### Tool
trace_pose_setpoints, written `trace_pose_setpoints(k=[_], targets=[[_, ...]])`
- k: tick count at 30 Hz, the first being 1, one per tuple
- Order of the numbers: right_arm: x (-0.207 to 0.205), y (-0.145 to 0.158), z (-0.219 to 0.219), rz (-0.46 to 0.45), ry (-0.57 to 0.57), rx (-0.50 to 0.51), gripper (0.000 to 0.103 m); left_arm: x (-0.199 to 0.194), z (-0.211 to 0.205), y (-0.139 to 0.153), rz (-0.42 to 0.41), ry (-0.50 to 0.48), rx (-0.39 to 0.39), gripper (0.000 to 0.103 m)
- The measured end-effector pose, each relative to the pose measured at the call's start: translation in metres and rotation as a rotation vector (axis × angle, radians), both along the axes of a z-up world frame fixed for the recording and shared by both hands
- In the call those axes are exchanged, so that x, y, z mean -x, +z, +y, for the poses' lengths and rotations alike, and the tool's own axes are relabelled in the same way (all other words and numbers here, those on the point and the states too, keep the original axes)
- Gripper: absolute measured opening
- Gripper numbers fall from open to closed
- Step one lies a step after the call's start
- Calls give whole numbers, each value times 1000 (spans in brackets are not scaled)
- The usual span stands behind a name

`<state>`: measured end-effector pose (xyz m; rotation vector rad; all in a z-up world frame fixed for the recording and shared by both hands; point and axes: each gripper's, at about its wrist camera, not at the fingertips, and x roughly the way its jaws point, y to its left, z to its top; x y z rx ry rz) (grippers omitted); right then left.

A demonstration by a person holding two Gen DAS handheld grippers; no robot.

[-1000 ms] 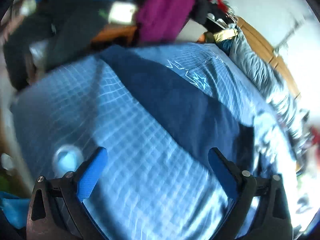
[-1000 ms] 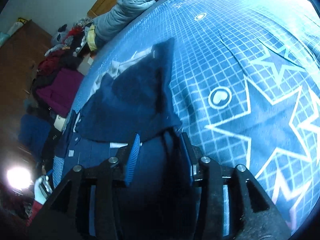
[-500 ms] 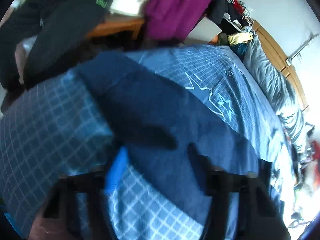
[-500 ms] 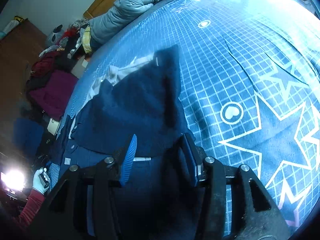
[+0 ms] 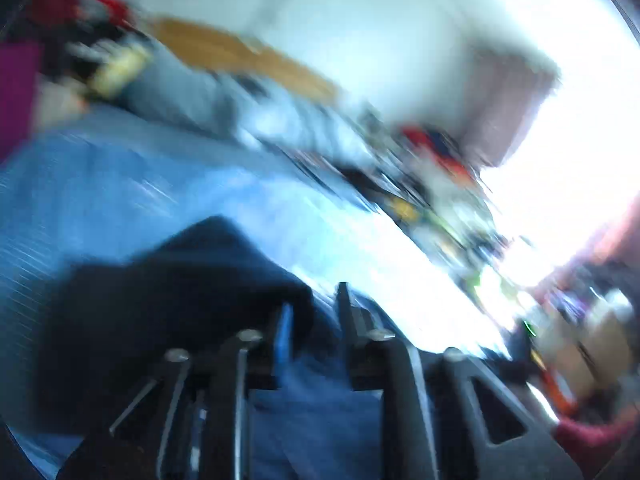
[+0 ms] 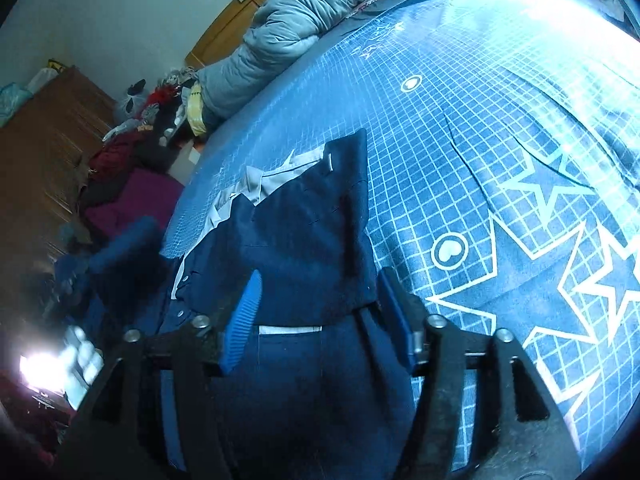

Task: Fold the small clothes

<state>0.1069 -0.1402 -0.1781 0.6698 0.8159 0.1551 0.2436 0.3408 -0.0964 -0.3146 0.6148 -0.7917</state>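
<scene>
1. Nearest in the right wrist view, the right gripper [image 6: 320, 312] stands with its jaws spread wide, released, the blue pads either side of the navy garment [image 6: 304, 240] and gripping nothing.
2. The navy garment lies on the blue grid-patterned bedspread [image 6: 460, 152], folded over itself, with pale lining [image 6: 256, 184] showing at its far left edge and a small white tag [image 6: 330, 161] near its far corner. No writing on the tag can be read.
3. In the left wrist view, heavily blurred, the left gripper [image 5: 312, 316] has its jaws drawn close together with dark navy cloth [image 5: 180, 280] bunched between them; it looks clenched on the cloth, though the blur makes the contact hard to confirm.
4. The bedspread carries white stars [image 6: 540, 264] and a circled heart [image 6: 450, 251]; faint white characters farther off are too small to read.
5. Farther, a grey quilt [image 6: 288, 28] lies along the wooden headboard [image 6: 236, 12].
6. Far left, a clothes pile [image 6: 132, 176] sits beside a wooden cabinet [image 6: 44, 140]; its items are hard to tell apart.
</scene>
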Motion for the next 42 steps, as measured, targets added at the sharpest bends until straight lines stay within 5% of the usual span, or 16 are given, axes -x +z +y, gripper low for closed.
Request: trace_pose_setpoints(k=[4, 12, 20, 23, 27, 28, 31, 33, 37, 39, 42], targets=[[-5, 2, 7, -3, 39, -10, 67, 27, -12, -47, 110, -36, -47, 31], [-49, 21, 98, -55, 282, 74, 67, 79, 94, -110, 264, 225, -90, 41], [-61, 11, 267, -160, 647, 574, 66, 73, 143, -177, 400, 364, -23, 41], [-60, -10, 299, -181, 711, 805, 65, 72, 150, -190, 401, 361, 47, 40], [-66, -35, 314, -173, 743, 940, 65, 70, 148, -194, 393, 354, 49, 40], [-67, -37, 313, -169, 742, 930, 62, 68, 146, -194, 391, 351, 45, 41], [-76, -19, 294, -159, 678, 791, 25, 65, 141, -193, 393, 346, 52, 41], [-77, -2, 276, -169, 616, 691, 13, 64, 141, -195, 396, 345, 57, 41], [-66, 28, 200, -198, 416, 374, 11, 61, 130, -192, 397, 343, 59, 42], [-57, 19, 160, -159, 321, 212, 15, 61, 130, -192, 398, 343, 59, 42], [-36, -14, 122, -25, 246, 155, 29, 61, 133, -189, 402, 341, 65, 43]])
